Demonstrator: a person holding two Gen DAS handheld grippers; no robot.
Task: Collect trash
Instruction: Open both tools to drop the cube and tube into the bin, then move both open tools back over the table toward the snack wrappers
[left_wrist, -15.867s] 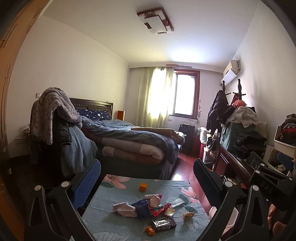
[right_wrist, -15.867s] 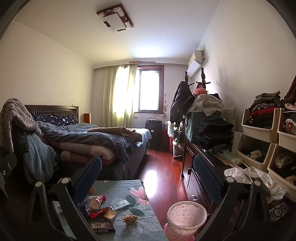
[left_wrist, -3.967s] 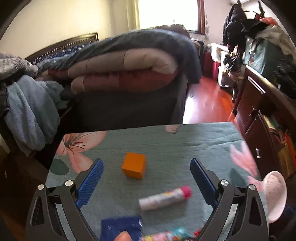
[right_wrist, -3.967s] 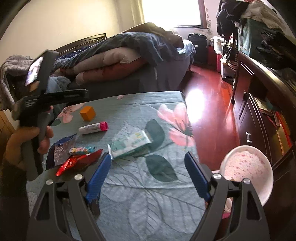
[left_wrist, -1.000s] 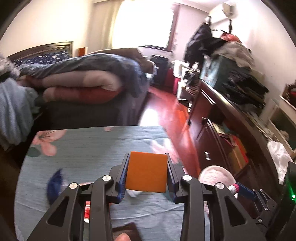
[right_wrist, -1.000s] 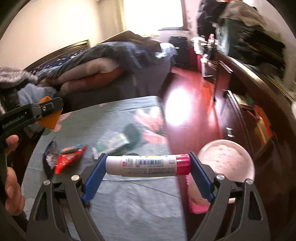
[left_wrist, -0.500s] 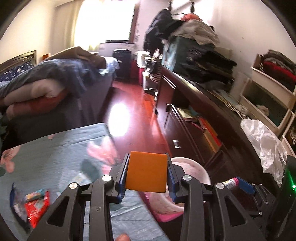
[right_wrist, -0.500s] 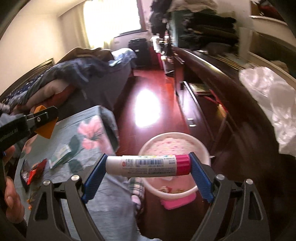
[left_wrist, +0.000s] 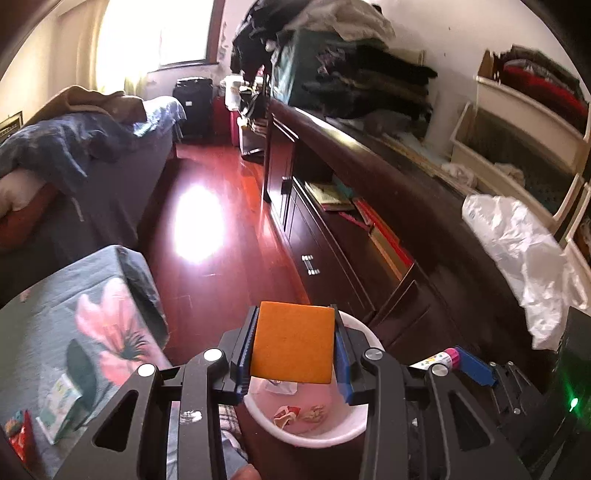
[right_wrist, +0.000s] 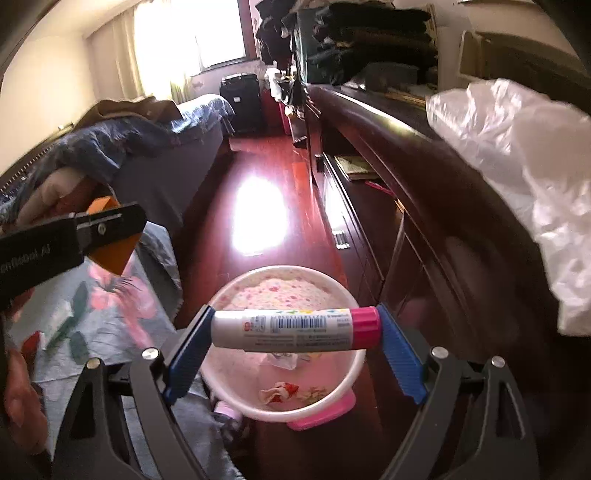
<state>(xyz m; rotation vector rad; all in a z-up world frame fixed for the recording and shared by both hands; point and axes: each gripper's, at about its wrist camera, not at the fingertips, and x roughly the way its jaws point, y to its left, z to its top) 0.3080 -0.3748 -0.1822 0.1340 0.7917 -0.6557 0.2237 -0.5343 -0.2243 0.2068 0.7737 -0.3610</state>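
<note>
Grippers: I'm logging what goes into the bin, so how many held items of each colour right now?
Orange: 1, the orange foam cube in the left gripper.
White with pink cap: 1, the plastic tube in the right gripper.
Total: 2.

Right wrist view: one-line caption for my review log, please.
Right gripper clamps a pink-capped tube endwise above the pink waste bin; left gripper holds an orange block.

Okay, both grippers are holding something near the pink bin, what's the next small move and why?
Probably open the right gripper: its white tube with the pink cap hangs lengthwise over the round pink-and-white waste bin. The left gripper grips the orange block nearer the bin's rim, so it should follow.
</note>
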